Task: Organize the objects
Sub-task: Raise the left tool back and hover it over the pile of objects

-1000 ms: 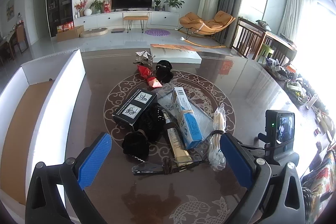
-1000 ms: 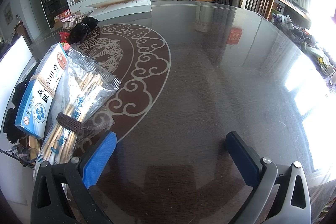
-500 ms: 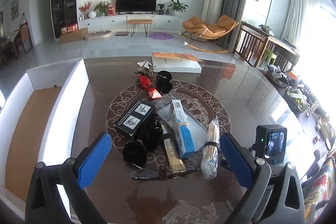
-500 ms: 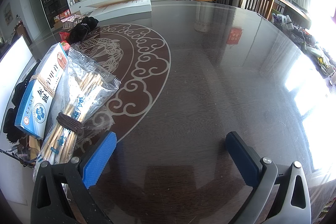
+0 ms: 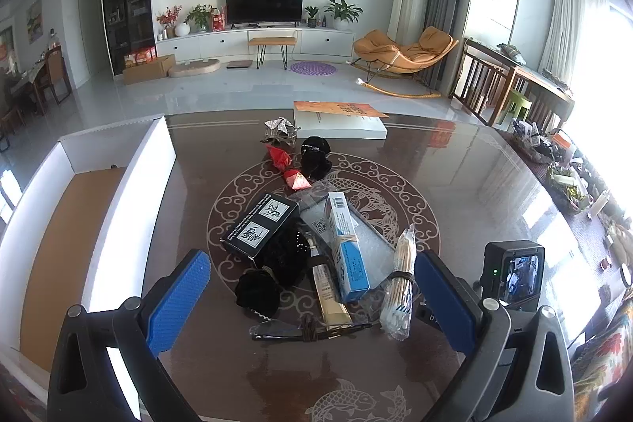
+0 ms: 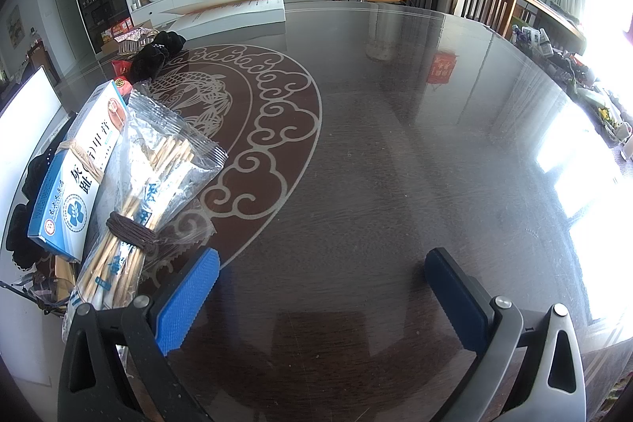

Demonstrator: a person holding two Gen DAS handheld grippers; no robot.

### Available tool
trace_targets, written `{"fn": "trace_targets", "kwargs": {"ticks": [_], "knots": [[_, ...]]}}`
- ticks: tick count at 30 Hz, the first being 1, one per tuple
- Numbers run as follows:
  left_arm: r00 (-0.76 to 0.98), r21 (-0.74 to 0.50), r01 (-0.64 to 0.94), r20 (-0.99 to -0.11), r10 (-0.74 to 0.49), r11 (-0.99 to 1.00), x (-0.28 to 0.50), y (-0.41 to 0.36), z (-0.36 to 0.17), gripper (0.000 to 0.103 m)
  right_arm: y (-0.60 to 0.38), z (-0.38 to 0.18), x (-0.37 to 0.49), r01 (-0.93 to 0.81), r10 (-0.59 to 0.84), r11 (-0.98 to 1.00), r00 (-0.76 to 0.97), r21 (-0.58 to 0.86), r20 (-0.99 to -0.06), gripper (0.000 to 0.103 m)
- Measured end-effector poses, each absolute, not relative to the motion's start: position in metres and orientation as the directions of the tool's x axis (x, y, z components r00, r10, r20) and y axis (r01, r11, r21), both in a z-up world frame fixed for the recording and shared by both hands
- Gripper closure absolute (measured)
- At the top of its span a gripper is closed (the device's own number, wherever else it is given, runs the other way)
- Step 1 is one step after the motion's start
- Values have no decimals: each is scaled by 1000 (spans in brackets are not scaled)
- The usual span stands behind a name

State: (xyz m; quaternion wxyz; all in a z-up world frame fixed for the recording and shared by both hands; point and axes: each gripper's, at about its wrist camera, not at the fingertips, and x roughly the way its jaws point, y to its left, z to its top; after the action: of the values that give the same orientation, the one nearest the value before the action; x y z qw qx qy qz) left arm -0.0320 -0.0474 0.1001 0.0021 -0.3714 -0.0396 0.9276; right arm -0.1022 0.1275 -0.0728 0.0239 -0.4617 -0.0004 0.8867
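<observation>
left wrist view: the left gripper [image 5: 312,297] hangs spread wide and empty above a heap at the table's [image 5: 455,176] centre: black box [image 5: 261,228], blue-white carton [image 5: 346,248], bagged sticks [image 5: 401,283]. a white tray [image 5: 130,200] sits far left. the right gripper [image 6: 322,293] is released too, over bare tabletop just right of the sticks.

Left wrist cam sits high at the table's [image 5: 455,161] near edge, facing the far edge and the TV wall. Right wrist cam hangs lower and closer, same direction. Both catch the blue box [image 5: 348,252] [image 6: 75,176] and the bagged sticks [image 5: 401,279] [image 6: 150,192].
</observation>
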Motion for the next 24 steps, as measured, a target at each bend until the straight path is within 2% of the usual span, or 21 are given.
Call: {"fn": "trace_targets", "kwargs": {"ticks": [24], "knots": [[-718,-110,31,-694,54,-993,-33,-55,97,0,127,-73,-102,-42,43,-999,-573,-23,-818,0]]}}
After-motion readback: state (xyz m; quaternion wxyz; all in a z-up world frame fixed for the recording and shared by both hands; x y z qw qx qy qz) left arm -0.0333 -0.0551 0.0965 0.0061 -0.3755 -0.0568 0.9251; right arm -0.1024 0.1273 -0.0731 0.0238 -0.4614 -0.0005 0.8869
